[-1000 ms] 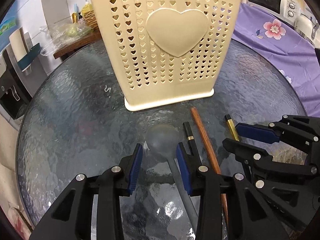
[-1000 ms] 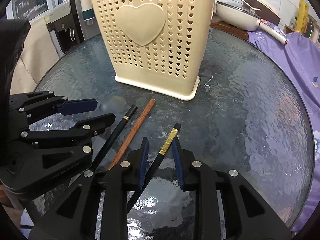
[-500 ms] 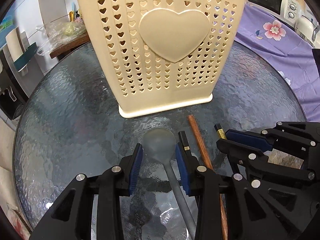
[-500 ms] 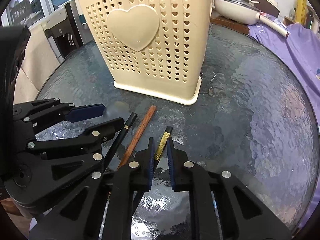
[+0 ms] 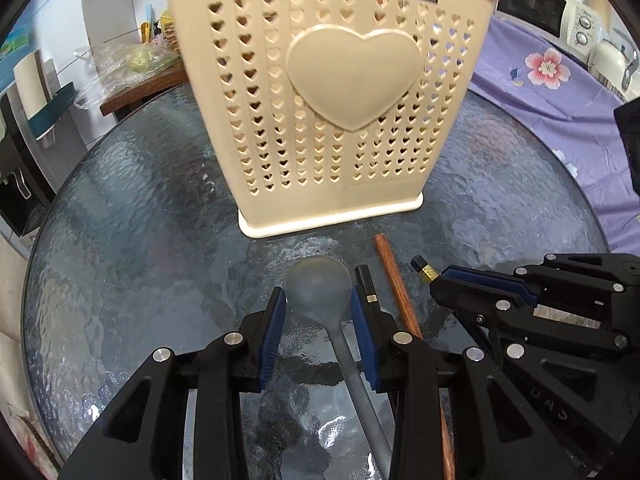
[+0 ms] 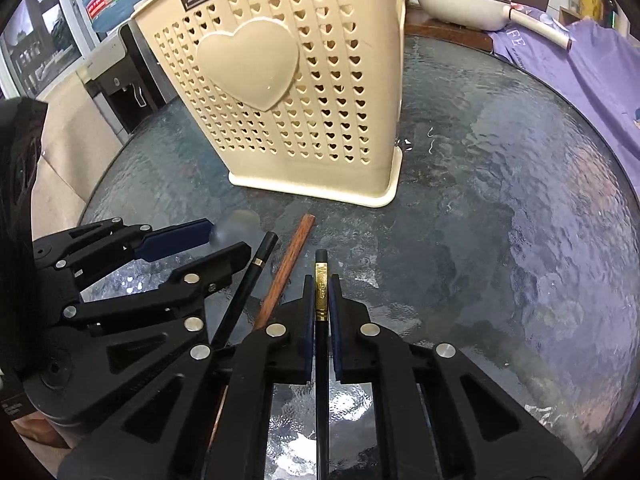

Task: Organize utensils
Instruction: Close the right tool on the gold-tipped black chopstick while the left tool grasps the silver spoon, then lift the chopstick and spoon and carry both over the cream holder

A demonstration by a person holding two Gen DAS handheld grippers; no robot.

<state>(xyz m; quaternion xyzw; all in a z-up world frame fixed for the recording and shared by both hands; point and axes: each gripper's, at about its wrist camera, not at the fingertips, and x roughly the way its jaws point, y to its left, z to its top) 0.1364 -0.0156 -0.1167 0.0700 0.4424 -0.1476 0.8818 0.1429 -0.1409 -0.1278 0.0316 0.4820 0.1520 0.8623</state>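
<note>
A cream utensil basket (image 5: 328, 112) with heart holes stands upright on the round glass table (image 5: 120, 208); it also shows in the right wrist view (image 6: 288, 100). My left gripper (image 5: 319, 300) is open, its blue pads either side of a grey spoon (image 5: 320, 292) lying on the glass. My right gripper (image 6: 321, 284) is shut on a black chopstick with a gold band (image 6: 321, 280), its tip pointing toward the basket. A second black chopstick (image 6: 256, 276) and a brown wooden chopstick (image 6: 290, 260) lie between the two grippers.
A purple floral cloth (image 5: 560, 92) covers the right side beyond the table. A white pan (image 6: 460, 4) sits behind the table. A wooden shelf with plastic bags (image 5: 132, 68) stands at the back left. A microwave (image 5: 532, 4) is far right.
My right gripper closed onto the gold-banded chopstick and straightened it between the pads. Both grippers moved closer to the basket. The left gripper stayed open around the spoon.
</note>
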